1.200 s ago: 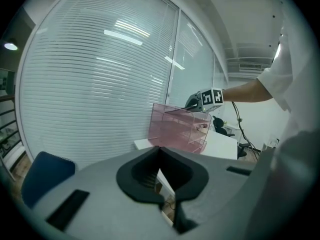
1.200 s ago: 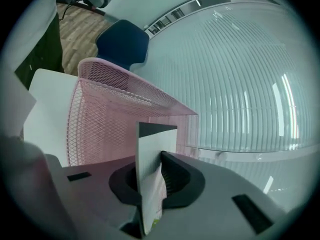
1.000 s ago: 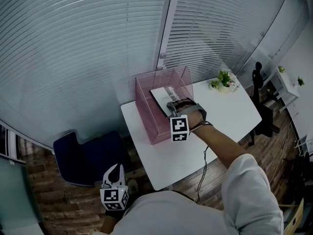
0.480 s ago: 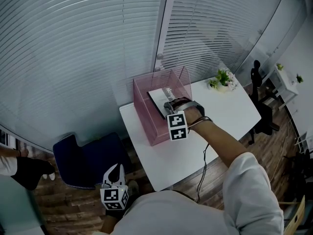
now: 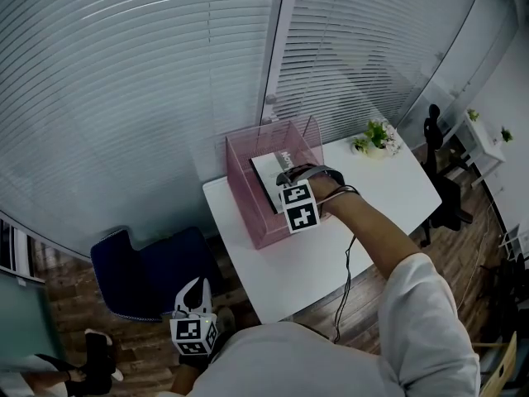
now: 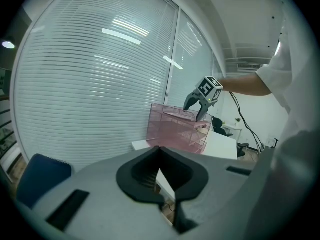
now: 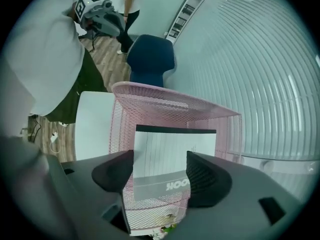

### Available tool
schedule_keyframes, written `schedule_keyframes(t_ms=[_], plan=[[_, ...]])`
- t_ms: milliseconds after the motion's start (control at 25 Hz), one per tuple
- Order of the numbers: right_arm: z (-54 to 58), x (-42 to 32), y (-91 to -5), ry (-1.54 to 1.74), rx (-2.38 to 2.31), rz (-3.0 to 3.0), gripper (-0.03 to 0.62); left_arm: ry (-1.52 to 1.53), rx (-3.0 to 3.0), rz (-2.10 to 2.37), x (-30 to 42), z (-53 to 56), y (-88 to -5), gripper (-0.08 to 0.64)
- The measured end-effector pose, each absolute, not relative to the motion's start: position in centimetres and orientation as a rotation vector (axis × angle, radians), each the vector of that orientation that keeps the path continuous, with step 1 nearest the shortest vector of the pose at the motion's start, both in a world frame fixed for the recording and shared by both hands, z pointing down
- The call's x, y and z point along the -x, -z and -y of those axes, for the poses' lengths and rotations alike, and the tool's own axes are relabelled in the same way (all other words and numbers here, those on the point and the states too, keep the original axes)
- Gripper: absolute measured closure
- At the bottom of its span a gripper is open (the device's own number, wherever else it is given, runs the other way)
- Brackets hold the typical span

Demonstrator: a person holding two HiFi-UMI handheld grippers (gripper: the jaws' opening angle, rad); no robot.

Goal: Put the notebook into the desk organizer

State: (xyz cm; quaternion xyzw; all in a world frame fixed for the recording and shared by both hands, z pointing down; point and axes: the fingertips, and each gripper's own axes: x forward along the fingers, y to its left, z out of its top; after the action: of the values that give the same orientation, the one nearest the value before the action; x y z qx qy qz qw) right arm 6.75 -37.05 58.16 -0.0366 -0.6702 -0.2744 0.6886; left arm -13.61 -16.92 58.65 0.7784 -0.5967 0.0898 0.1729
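Observation:
A pink mesh desk organizer (image 5: 248, 198) stands on the left part of the white table (image 5: 372, 209). The white notebook (image 5: 269, 167) with a grey band lies tilted in its open top. My right gripper (image 5: 291, 174) hangs over the organizer's near side with its jaws opening. In the right gripper view the notebook (image 7: 172, 144) shows between the spread jaws of the right gripper (image 7: 160, 168), inside the organizer's rim (image 7: 150, 91), and the pads do not press on it. My left gripper (image 5: 192, 293) is held low beside the person's body, shut and empty (image 6: 167, 204).
A small potted plant (image 5: 378, 132) sits at the table's far right corner. A blue chair (image 5: 140, 263) stands left of the table and a black office chair (image 5: 442, 184) to its right. Window blinds rise behind the organizer. Another person's legs (image 5: 78, 362) are at bottom left.
The right gripper's jaws have spread apart and let go of the notebook, which stays in the organizer. The gripper shifted slightly. The left gripper has not moved.

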Motion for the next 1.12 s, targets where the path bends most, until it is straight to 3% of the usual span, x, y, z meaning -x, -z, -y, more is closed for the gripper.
schedule_keyframes(t_ms=[680,1120], plan=[[35.7,-8.0,-54.4,0.512,-0.065,1.687,0.256,-0.259,-2.266,1.652,11.7,17.2,-58.0,0.552],[30.9,-10.4,-48.5,0.415,-0.657,2.057,0.464,-0.28,-2.308,1.616,10.7,17.3,-57.5,0.552]])
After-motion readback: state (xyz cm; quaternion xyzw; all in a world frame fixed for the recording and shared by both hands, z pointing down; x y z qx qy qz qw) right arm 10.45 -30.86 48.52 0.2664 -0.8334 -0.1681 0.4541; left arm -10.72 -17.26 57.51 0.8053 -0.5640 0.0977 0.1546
